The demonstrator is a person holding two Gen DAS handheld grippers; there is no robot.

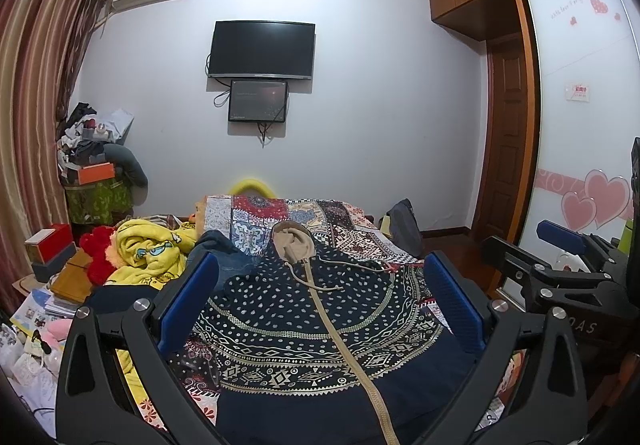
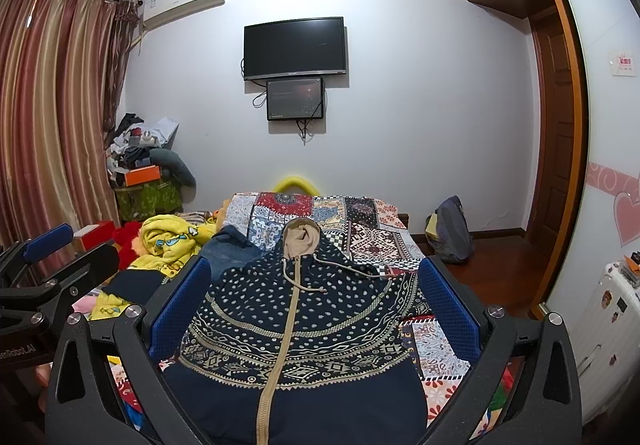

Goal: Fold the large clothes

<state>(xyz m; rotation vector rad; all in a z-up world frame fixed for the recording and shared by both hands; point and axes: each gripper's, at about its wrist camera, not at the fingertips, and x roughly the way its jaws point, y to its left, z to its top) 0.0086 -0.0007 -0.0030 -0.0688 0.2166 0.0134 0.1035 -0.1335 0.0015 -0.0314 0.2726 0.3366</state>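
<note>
A navy zip hoodie [image 1: 304, 325] [image 2: 296, 329] with a tan hood, tan zipper and white patterned bands lies flat, front up, on the patchwork bedspread [image 1: 352, 229] [image 2: 372, 229], hood pointing away from me. My left gripper [image 1: 320, 297] hovers above it, open, blue pads wide apart with nothing between them. My right gripper [image 2: 316, 297] is likewise open and empty over the hoodie. Each gripper shows at the edge of the other's view, the right gripper [image 1: 568, 257] at right and the left gripper [image 2: 44, 257] at left. The hoodie's sleeves are hidden.
A yellow cartoon blanket [image 1: 152, 253] [image 2: 172, 241], blue jeans [image 2: 232, 249] and a red plush [image 1: 98, 253] lie left of the hoodie. Boxes and papers [image 1: 52, 277] crowd the left side. A backpack [image 2: 452, 233] sits on the floor at right, beside a wardrobe [image 1: 584, 149].
</note>
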